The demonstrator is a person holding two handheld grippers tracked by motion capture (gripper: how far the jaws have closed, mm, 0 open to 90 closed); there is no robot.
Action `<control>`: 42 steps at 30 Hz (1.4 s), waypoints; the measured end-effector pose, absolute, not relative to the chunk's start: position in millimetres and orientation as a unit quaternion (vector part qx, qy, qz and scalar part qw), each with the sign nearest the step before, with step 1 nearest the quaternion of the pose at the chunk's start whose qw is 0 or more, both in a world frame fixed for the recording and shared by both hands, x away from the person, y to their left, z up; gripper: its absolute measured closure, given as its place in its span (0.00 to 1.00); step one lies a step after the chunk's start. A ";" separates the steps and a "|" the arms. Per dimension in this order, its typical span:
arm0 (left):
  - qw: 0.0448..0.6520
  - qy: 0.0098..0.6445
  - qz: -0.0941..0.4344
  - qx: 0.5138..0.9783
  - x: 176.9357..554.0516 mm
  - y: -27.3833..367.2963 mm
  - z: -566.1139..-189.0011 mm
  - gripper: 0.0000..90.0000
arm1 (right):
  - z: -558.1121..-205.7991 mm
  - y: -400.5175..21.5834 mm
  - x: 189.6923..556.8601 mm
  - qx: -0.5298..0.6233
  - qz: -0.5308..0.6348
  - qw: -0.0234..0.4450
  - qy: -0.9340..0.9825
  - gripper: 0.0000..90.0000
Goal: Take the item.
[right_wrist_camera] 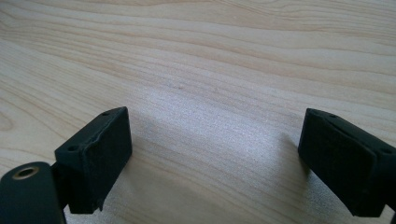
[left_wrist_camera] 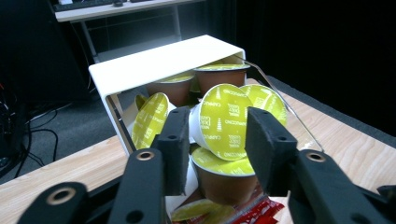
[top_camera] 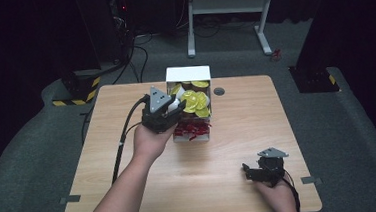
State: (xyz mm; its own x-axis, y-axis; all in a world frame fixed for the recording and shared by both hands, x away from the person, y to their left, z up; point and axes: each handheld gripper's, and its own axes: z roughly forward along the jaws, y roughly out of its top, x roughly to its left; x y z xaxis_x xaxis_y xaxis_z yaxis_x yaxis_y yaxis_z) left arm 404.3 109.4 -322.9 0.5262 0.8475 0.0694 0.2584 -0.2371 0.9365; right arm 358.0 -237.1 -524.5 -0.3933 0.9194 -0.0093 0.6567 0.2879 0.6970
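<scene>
1. The right gripper rests at the near right of the table, in the person's right hand. Its jaws are spread wide, with bare wood between them in the right gripper view.
2. The left hand reaches in from the near left and holds the left gripper at the left side of the box, near the middle of the table.
3. The left gripper pinches a capsule: white cup, yellow-green lid. The pads press on its two sides. The capsule lies tilted, lid facing the camera, above the other capsules in the box.
4. Red packets lie at the near end of the box, below the capsules.
5. More capsules with yellow-green lids fill the middle and far part of the box; two brown ones sit upright at the back under the white lid.
6. Beyond the table, a white frame stands on the grey floor.
</scene>
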 end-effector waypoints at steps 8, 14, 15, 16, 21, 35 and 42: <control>0.476 0.377 0.313 0.730 408.4 102.3 -327.8 0.76 | -524.6 -237.4 358.1 0.507 0.312 0.211 0.775 0.11; 0.468 0.378 0.316 0.734 413.1 95.6 -329.7 0.78 | -524.7 -237.3 357.9 0.507 0.312 0.211 0.775 0.11; 0.465 0.378 0.318 0.734 414.1 95.1 -329.8 0.77 | -524.7 -237.3 357.8 0.506 0.312 0.211 0.776 0.11; 0.465 0.378 0.318 0.734 414.1 95.1 -329.8 0.76 | -524.7 -237.3 357.8 0.506 0.312 0.211 0.776 0.11; 0.453 0.389 0.321 0.735 422.2 96.1 -332.3 0.70 | -524.7 -237.3 357.8 0.506 0.312 0.211 0.775 0.11; 0.451 0.377 0.314 0.745 421.6 85.4 -326.6 0.37 | -524.7 -237.3 357.8 0.506 0.312 0.211 0.776 0.11; 0.445 0.391 0.291 0.751 433.7 78.2 -332.1 0.31 | -524.7 -237.3 357.7 0.507 0.312 0.210 0.775 0.11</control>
